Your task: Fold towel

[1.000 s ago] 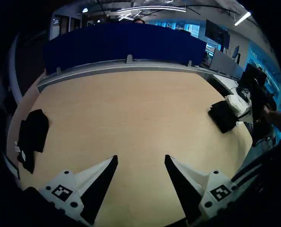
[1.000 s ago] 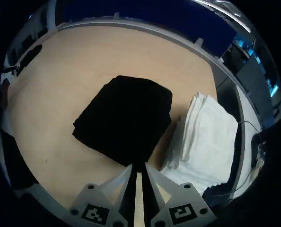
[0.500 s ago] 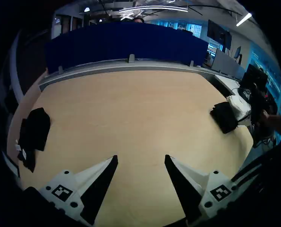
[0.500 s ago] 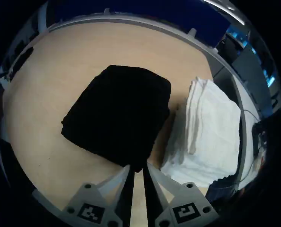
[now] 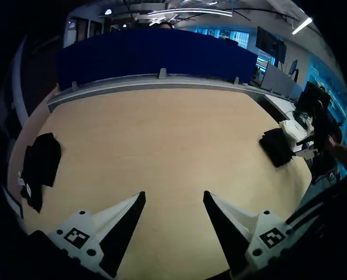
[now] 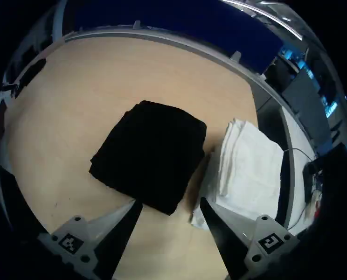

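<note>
Seen in the right gripper view: the right gripper (image 6: 171,200) spread wide, grasping nothing, just short of a folded square black towel (image 6: 150,161). Lies flat on a pale wooden tabletop (image 6: 80,93), just beside a folded stack of white towels (image 6: 248,182). Seen in the left gripper view: the left gripper (image 5: 173,192) likewise spread and empty above the wood, a crumpled black cloth (image 5: 40,163) near the table's left edge.

One table (image 5: 164,135) carries three lots of towels: one folded black pile (image 6: 150,156), one folded white pile (image 6: 248,177) just beside it, and one loose black heap (image 5: 40,165). One blue divider (image 5: 155,53) stands behind.
</note>
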`<control>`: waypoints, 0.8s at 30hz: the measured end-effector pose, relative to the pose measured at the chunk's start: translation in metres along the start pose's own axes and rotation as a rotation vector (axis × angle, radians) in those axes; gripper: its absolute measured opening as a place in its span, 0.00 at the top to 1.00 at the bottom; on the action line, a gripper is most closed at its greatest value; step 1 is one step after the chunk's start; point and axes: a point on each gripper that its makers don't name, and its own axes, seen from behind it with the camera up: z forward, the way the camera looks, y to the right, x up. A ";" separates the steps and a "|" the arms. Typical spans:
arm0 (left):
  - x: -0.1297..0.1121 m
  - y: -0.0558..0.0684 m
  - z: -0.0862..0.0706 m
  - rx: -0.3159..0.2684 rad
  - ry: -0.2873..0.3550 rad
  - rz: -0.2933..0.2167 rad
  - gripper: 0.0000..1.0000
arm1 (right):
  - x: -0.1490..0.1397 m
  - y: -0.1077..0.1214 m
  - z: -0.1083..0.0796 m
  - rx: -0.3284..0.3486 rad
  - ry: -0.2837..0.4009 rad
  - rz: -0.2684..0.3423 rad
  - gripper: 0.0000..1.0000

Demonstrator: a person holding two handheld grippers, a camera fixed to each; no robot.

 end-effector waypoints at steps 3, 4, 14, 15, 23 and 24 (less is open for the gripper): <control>0.000 -0.001 -0.001 -0.001 0.004 -0.003 0.08 | 0.006 -0.001 -0.002 -0.004 0.014 0.011 0.01; 0.000 -0.002 -0.001 -0.001 0.005 -0.004 0.08 | 0.008 -0.002 -0.003 -0.007 0.020 0.015 0.00; 0.003 -0.014 -0.006 0.002 0.028 -0.015 0.08 | 0.082 -0.018 -0.021 -0.036 0.257 0.161 0.00; 0.004 -0.015 -0.006 0.002 0.031 -0.015 0.08 | 0.094 -0.020 -0.025 -0.041 0.298 0.184 0.00; 0.013 -0.023 -0.010 -0.003 0.053 -0.007 0.08 | 0.175 -0.025 -0.072 -0.090 0.614 0.345 0.00; 0.014 -0.023 -0.010 -0.004 0.056 -0.006 0.08 | 0.183 -0.026 -0.078 -0.096 0.647 0.356 0.00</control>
